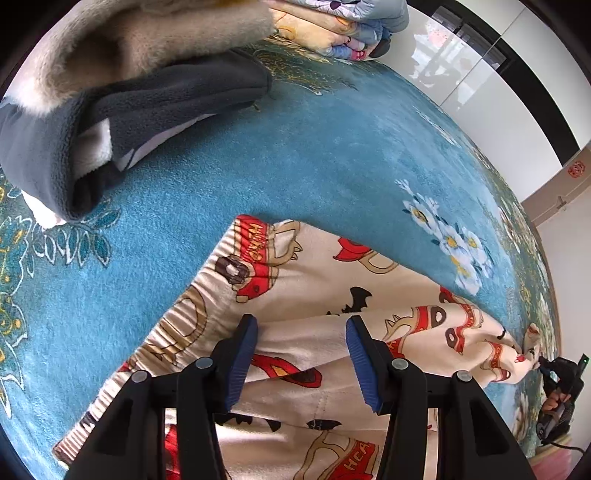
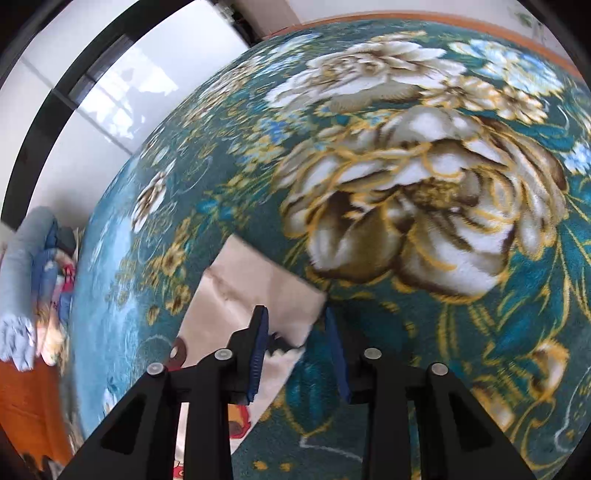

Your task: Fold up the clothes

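Note:
Cream printed trousers (image 1: pixel 314 280) with red and gold cartoon motifs lie spread on a blue floral blanket (image 1: pixel 258 158). My left gripper (image 1: pixel 301 325) is open and hovers just above the cloth near the elastic waistband (image 1: pixel 173 317). In the left wrist view my right gripper (image 1: pixel 541 363) shows at the far leg end. In the right wrist view my right gripper (image 2: pixel 295 328) is open, with the corner of the trouser leg hem (image 2: pixel 258 284) between its fingers.
Folded grey and beige fleece garments (image 1: pixel 129 92) lie at the upper left. A stack of folded patterned clothes (image 1: pixel 343 33) sits at the blanket's far edge and also shows in the right wrist view (image 2: pixel 40 288). White glossy wardrobe doors (image 1: pixel 480 85) stand behind.

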`<state>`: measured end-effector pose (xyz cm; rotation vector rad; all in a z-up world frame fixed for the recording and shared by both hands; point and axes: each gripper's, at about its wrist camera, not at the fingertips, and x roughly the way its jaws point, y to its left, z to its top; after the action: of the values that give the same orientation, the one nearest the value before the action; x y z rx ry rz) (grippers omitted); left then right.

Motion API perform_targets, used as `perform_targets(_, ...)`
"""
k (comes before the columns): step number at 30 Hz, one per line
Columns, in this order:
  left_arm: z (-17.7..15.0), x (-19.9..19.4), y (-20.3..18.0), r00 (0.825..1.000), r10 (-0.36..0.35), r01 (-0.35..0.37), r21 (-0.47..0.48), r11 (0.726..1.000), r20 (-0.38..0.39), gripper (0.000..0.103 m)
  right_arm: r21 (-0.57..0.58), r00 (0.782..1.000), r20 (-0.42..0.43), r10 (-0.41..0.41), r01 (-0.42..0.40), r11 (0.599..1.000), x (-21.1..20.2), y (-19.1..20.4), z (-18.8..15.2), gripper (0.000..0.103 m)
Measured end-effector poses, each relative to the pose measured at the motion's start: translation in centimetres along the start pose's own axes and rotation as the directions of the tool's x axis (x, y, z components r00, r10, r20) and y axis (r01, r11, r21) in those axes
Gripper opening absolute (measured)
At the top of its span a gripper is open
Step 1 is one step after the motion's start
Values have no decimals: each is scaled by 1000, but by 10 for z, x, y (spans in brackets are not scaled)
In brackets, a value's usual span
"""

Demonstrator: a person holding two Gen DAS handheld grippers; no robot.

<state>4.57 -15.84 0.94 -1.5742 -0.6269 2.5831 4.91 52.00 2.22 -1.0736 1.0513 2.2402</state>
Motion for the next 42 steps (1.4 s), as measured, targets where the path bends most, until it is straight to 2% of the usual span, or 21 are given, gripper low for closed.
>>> perform_targets(2, -2, -1, 2, 1000, -8, 8, 0, 1000, 1, 54, -12, 999, 30, 15, -14, 1000, -6, -2, -4, 7)
perform_targets(6, -6, -10, 8, 999, -40, 40, -4, 999, 8, 54, -5, 982, 183, 48, -48, 999, -46, -22, -6, 6)
perform_targets(10, -14, -23, 16, 995, -94, 95, -35, 995, 30, 54, 55, 989, 142, 43, -51, 997, -45, -48, -7, 6)
perform_targets(15, -30, -52, 31, 991, -119, 122, -47, 991, 59, 54, 132, 997, 75, 37, -46, 990, -39, -79, -9, 6)
perform_targets(17, -38, -69, 42, 990, -95, 101, -50, 994, 99, 54, 144, 998, 59, 35, -43, 989, -43, -85, -9, 7)
perform_targets(22, -65, -101, 73, 984, 29, -17, -72, 997, 173, 58, 87, 996, 77, 41, -48, 995, -79, -75, -10, 8)
perform_targets(24, -79, -105, 89, 983, 53, -37, -96, 995, 174, 59, 39, 992, 102, 71, -75, 996, -99, -71, -23, 14)
perform_targets(26, -92, -104, 103, 983, 72, -50, -130, 990, 167, 59, -18, 990, 106, 92, -91, 996, -118, -67, -40, 26)
perform_targets(28, -105, -103, 116, 983, 91, -64, -166, 984, 161, 59, -63, 989, 96, 114, -108, 992, -136, -68, -59, 27)
perform_targets(30, -115, -104, 126, 985, 50, -19, -185, 983, 167, 59, -93, 989, 81, 121, -113, 989, -151, -71, -76, 27)
perform_targets(35, -118, -102, 129, 983, -47, 83, -198, 977, 179, 56, -138, 994, 16, 111, -107, 985, -181, -79, -108, 27)
perform_targets(38, -119, -95, 131, 977, -113, 154, -224, 962, 182, 48, -120, 992, -13, 124, -125, 985, -206, -98, -118, 27)
perform_targets(39, -119, -93, 131, 976, -113, 155, -225, 962, 186, 45, -113, 992, -30, 123, -125, 986, -211, -107, -124, 29)
perform_targets(42, -118, -91, 132, 973, -118, 163, -231, 959, 197, 38, -91, 990, -88, 111, -119, 989, -223, -135, -142, 41)
